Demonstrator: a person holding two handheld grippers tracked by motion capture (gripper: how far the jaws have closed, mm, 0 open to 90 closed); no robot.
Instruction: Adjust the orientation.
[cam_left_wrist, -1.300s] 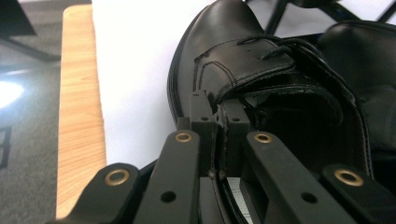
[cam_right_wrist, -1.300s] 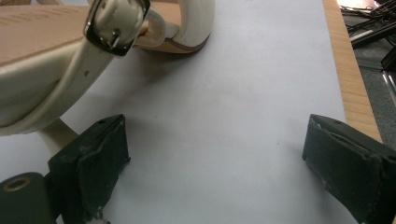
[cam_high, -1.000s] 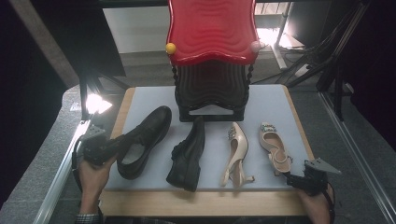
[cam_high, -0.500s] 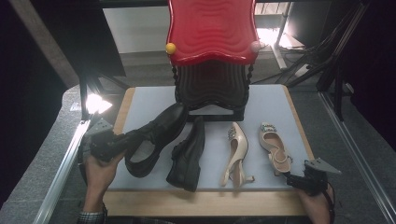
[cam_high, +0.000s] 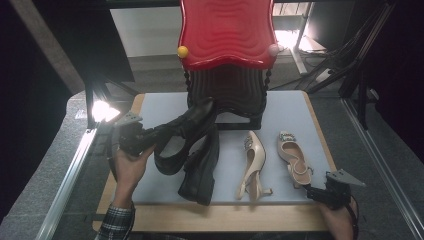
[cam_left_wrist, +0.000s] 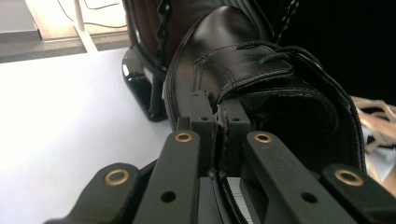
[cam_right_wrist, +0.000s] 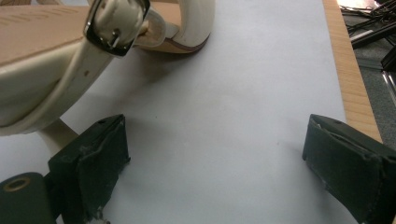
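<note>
My left gripper (cam_high: 150, 136) is shut on the back rim of a black leather shoe (cam_high: 186, 131), which hangs tilted above the mat with its toe toward the rack. In the left gripper view the jaws (cam_left_wrist: 217, 109) pinch the black shoe (cam_left_wrist: 252, 70) at its collar. A second black shoe (cam_high: 201, 172) lies on the mat. Two cream slingback heels (cam_high: 252, 160) (cam_high: 292, 157) lie to its right. My right gripper (cam_high: 312, 191) rests open at the mat's front right; its jaws (cam_right_wrist: 215, 149) stand wide, with a cream heel (cam_right_wrist: 56, 60) just beyond the left one.
A black shoe rack (cam_high: 227, 95) with a red wavy top (cam_high: 227, 30) stands at the back of the pale blue mat (cam_high: 290, 115). Its glossy black base (cam_left_wrist: 140, 79) is close to the held shoe's toe. A wooden board edge (cam_right_wrist: 345, 70) borders the mat.
The left gripper has lifted the black shoe and carried it right and toward the rack. The right gripper has stayed where it was.
</note>
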